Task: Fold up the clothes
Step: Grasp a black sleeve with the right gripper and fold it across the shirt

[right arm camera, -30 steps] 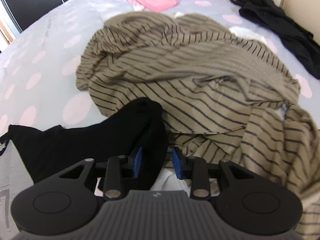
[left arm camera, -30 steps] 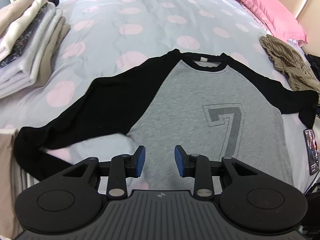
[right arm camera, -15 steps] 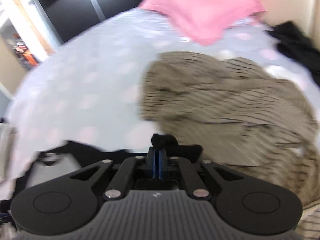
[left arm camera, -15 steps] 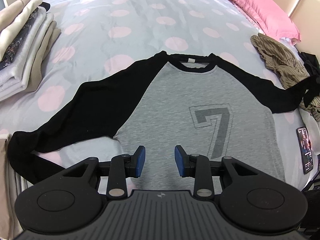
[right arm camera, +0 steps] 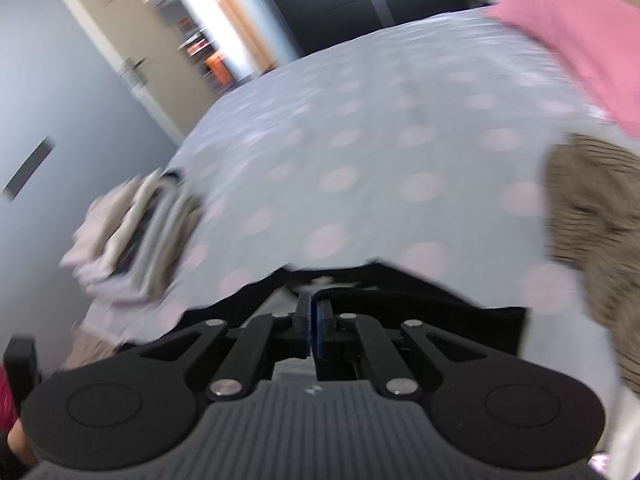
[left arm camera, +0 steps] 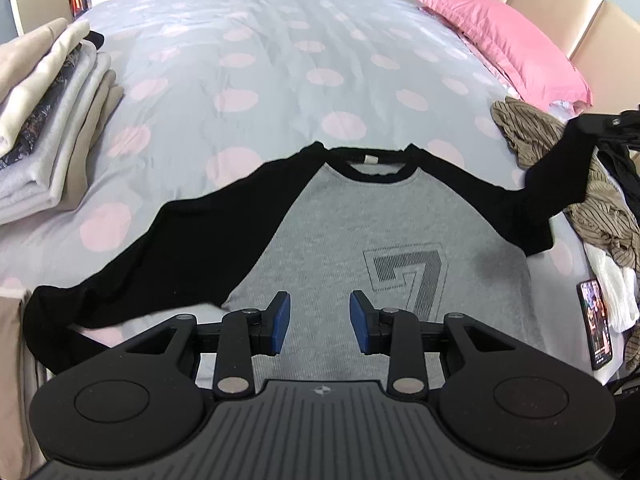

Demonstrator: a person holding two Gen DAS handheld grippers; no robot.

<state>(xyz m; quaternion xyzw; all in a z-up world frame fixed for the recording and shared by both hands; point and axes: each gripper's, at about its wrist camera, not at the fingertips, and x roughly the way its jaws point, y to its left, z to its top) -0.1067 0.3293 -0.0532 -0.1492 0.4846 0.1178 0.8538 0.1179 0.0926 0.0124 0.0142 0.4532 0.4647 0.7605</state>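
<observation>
A grey shirt (left arm camera: 360, 232) with black sleeves and a "7" print lies face up on the spotted bed cover (left arm camera: 280, 60). Its left sleeve (left arm camera: 180, 248) lies stretched out flat toward the bed's edge. My left gripper (left arm camera: 318, 322) hovers open above the shirt's lower front, with nothing between its blue pads. The right sleeve (left arm camera: 560, 176) is lifted off the bed at the right edge of the left wrist view, with my right gripper (left arm camera: 580, 126) pinching its end. In the blurred right wrist view that gripper (right arm camera: 313, 320) is shut on the black sleeve (right arm camera: 460, 320).
A stack of folded clothes (left arm camera: 44, 120) sits at the left of the bed. A pink pillow (left arm camera: 512, 48) lies against the headboard. A crumpled brown striped garment (left arm camera: 600, 216) and a phone (left arm camera: 598, 324) lie to the shirt's right. Beige cloth (left arm camera: 12, 360) lies at the near left.
My right gripper shut on the end of the right sleeve, lifted it off the striped garment and swung left toward the shirt. My left gripper stayed open and drew back slightly.
</observation>
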